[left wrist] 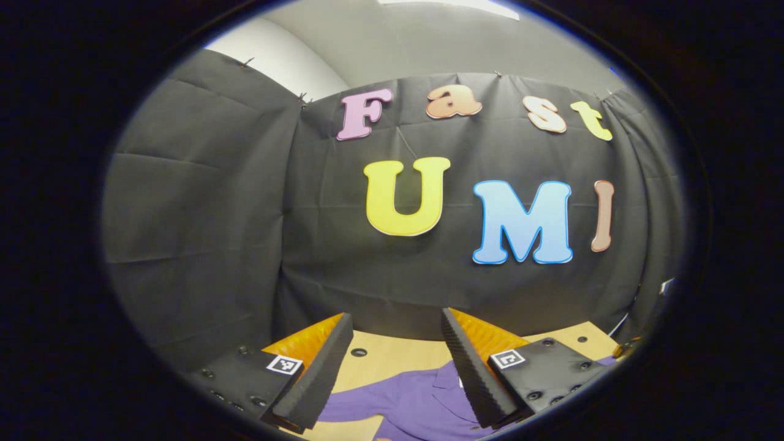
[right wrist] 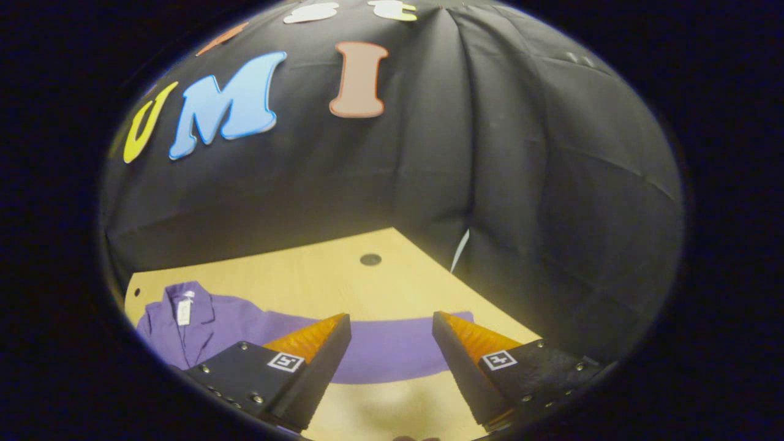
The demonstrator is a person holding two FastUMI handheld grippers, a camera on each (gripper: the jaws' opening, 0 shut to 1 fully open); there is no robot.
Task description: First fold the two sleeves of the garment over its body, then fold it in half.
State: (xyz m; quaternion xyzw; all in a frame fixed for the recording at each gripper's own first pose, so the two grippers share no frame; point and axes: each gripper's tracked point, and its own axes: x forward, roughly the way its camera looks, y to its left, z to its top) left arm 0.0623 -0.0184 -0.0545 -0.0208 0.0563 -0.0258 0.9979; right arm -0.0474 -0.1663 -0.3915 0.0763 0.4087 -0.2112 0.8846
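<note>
Purple shirt (right wrist: 245, 331) lay flat on table (right wrist: 318, 269), sleeve (right wrist: 392, 349) stretched out. Left claw (left wrist: 392, 367) and right claw (right wrist: 389, 361) both spread, empty, above it. Risk: pinching sleeve w/ body layer, dragging whole shirt.

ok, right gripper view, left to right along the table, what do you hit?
Purple garment's collar with its white tag → round dark hole in the wooden tabletop → end of the purple sleeve → table's right edge.
</note>
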